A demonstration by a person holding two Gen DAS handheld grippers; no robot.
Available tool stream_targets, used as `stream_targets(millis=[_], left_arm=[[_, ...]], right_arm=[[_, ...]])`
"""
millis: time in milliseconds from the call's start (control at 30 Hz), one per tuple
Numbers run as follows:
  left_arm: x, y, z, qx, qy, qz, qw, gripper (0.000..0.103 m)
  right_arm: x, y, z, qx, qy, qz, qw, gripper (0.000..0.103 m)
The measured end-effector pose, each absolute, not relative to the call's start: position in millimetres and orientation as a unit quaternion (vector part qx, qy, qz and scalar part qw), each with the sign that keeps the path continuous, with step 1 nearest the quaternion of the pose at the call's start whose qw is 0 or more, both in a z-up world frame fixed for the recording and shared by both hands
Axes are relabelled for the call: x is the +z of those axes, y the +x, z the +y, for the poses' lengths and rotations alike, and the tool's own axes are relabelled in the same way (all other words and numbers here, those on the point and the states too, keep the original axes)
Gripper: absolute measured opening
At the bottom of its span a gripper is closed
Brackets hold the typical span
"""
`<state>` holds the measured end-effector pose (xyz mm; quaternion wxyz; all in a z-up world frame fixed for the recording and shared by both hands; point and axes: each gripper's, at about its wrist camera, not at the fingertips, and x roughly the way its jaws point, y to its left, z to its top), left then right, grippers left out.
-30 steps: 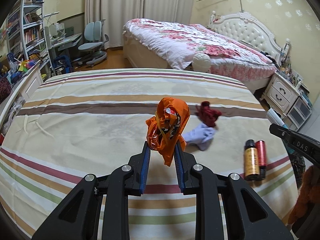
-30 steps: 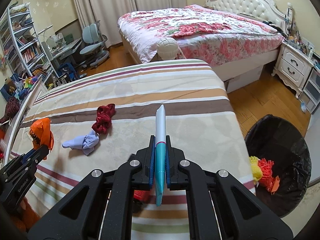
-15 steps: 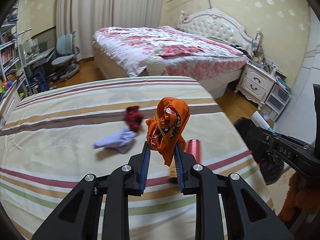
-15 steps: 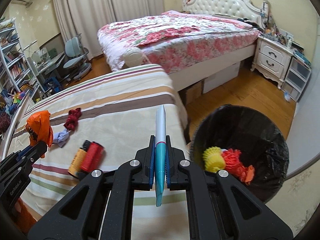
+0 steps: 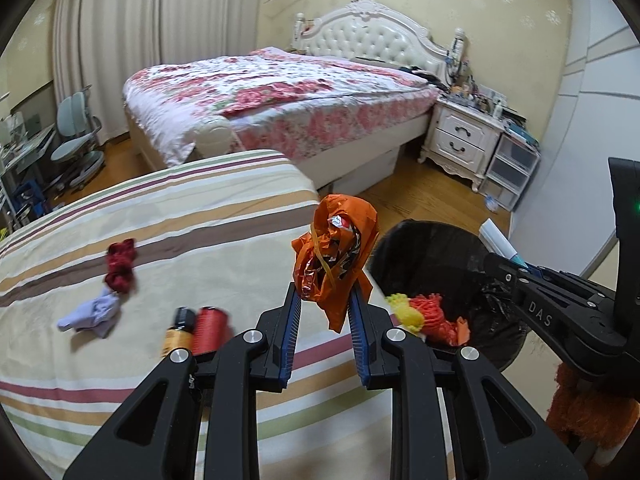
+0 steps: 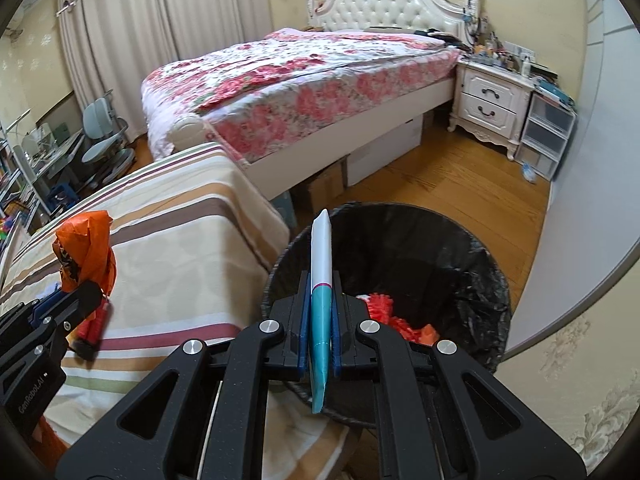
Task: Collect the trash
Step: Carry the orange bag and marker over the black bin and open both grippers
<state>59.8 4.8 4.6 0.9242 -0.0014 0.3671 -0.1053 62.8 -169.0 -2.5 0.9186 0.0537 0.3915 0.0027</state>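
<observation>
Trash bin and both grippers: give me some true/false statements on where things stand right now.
1. The right gripper is shut on a white-and-teal tube. True.
2. The left gripper is empty. False: it grips a crumpled orange wrapper.
3. The black trash bin is empty. False: yellow and orange-red trash lies inside.
4. The tube is held above the bin opening. True.
5. A red cloth and a pale purple cloth lie on the striped bed cover. True.
</observation>
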Motion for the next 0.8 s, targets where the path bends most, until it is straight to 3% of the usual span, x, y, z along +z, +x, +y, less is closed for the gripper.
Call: stream_targets(millis=[800], left_arm=[[-21,95,-83,-0.137,0.048,0.381,0.913,0.025]], right_arm=[[-30,80,-236,-0.048,0.085,0.403,0.91,0.009]])
